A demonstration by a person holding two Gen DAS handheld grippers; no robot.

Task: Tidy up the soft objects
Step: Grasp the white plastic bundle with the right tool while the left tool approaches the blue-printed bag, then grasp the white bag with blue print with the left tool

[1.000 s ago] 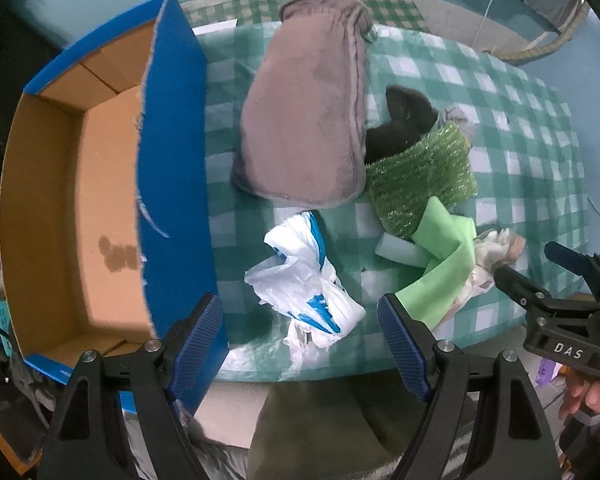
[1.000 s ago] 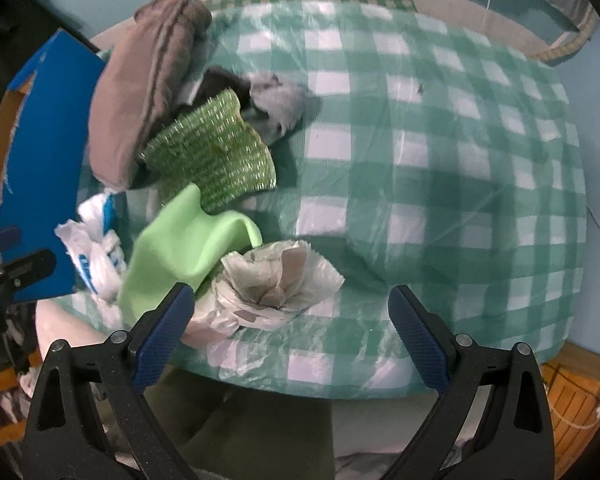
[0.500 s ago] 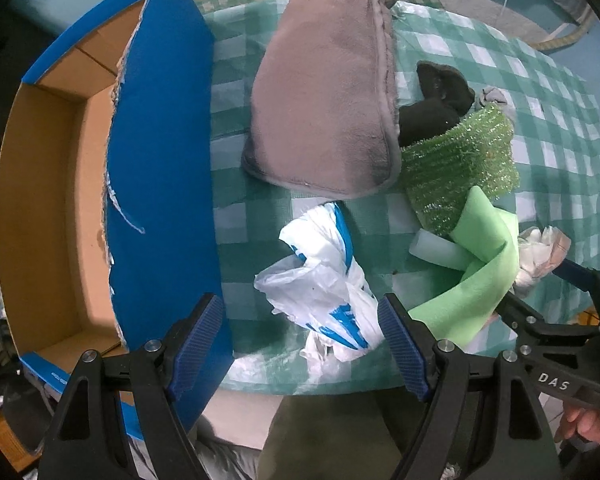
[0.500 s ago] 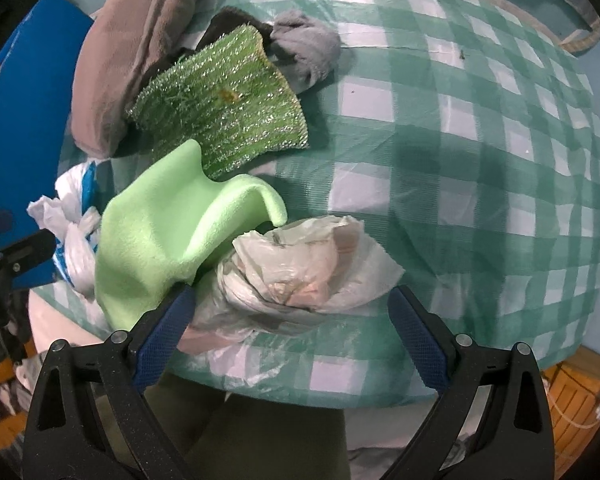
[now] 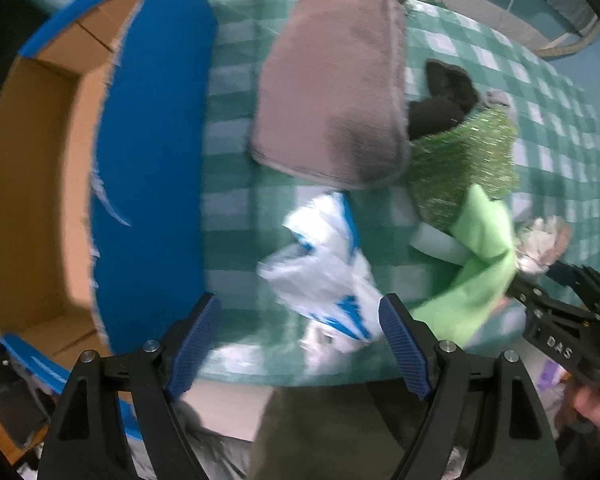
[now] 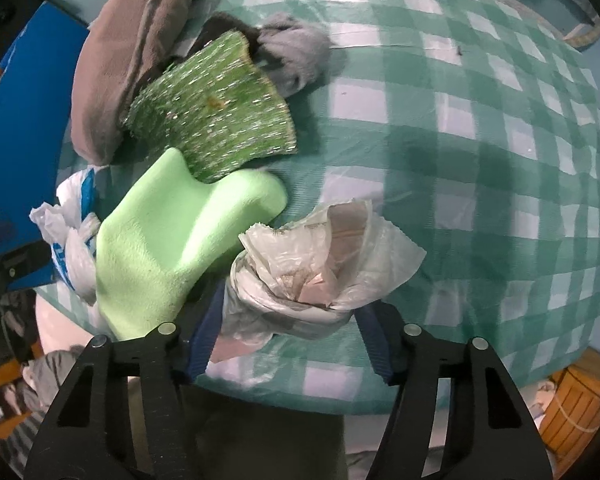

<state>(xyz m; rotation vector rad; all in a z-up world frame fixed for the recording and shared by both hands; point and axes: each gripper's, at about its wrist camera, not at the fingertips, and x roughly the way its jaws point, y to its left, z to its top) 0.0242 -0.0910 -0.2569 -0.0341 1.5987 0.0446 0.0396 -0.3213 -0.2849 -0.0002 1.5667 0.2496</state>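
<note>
— What's the biggest thing here?

— The surface [image 6: 480, 128], under a green-and-white checked cloth. At its left edge stands an open cardboard box [image 5: 40, 184] with a blue flap [image 5: 152, 168] raised between it and the pile.

— And the pile?

— A grey-brown plush cover [image 5: 332, 92] lies farthest back, with a dark sock [image 5: 444, 96] and a grey sock [image 6: 296, 52] beside it. A glittery green cloth [image 6: 216, 112] leans against them, and a light green foam piece [image 6: 172, 248] overlaps its near edge. A white-and-blue plastic bag [image 5: 324, 272] sits nearer the box.

— Where is the right tool?

— The right tool [image 6: 292, 340] points down at the near edge of the surface. A crumpled clear plastic bag [image 6: 324, 260] sits right between its blue pads [image 6: 208, 332], just beside the foam. Its jaws are closing on the bag, and both pads look to be touching the plastic.

— The left one?

— The left tool [image 5: 300, 344] is spread wide, holding nothing. The white-and-blue bag lies just ahead of its pads, toward the right one; the blue flap is just beyond the left pad.
</note>
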